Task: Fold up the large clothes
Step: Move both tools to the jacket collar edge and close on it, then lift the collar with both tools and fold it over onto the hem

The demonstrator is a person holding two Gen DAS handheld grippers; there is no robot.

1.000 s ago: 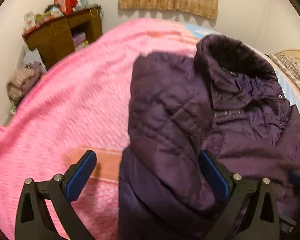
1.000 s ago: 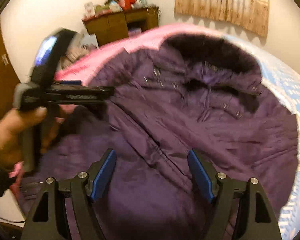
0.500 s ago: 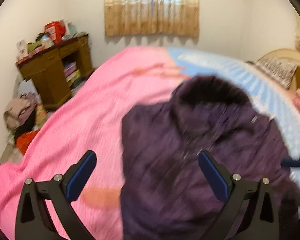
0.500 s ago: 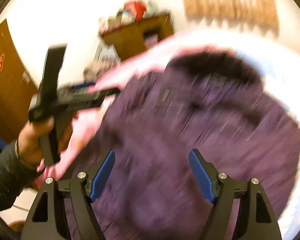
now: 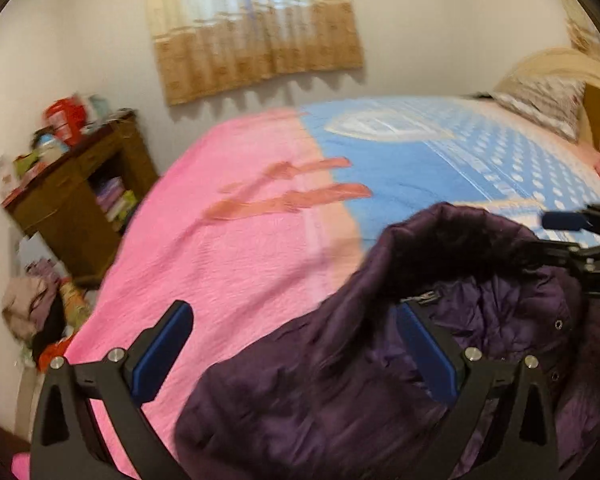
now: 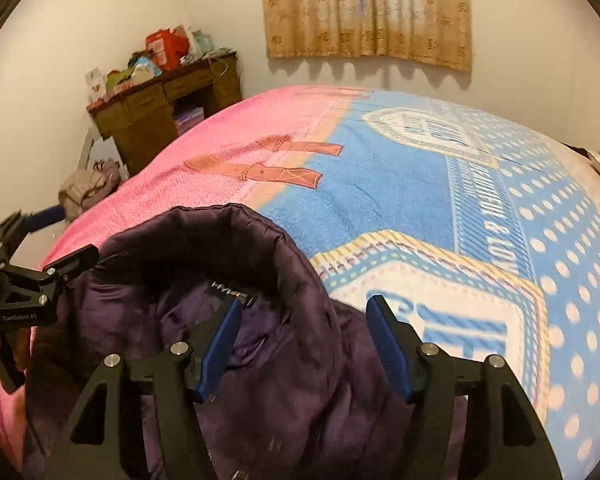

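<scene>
A dark purple quilted jacket [image 5: 340, 380] with a fur-trimmed collar lies on the bed [image 5: 228, 264], close under both cameras. It also shows in the right wrist view [image 6: 284, 360], collar standing up toward me. My left gripper [image 5: 296, 348] is open, its jaws wide apart astride the jacket's left collar edge. My right gripper [image 6: 304, 344] is open with the collar's right side between its blue pads [image 6: 388, 344]. The right gripper shows at the right of the left wrist view [image 5: 580, 240]. The left gripper shows at the left of the right wrist view [image 6: 32, 276].
The bed has a pink and blue blanket [image 6: 440, 184]. A brown wooden desk [image 6: 160, 112] with clutter stands at the far left wall. Clothes [image 5: 32, 312] lie heaped on the floor beside it. A curtain [image 6: 368, 12] hangs behind. A pillow [image 5: 544, 100] lies at the headboard.
Both grippers have moved forward and down to the jacket's collar end. The jacket now fills only the lower part of each view. Both stay open.
</scene>
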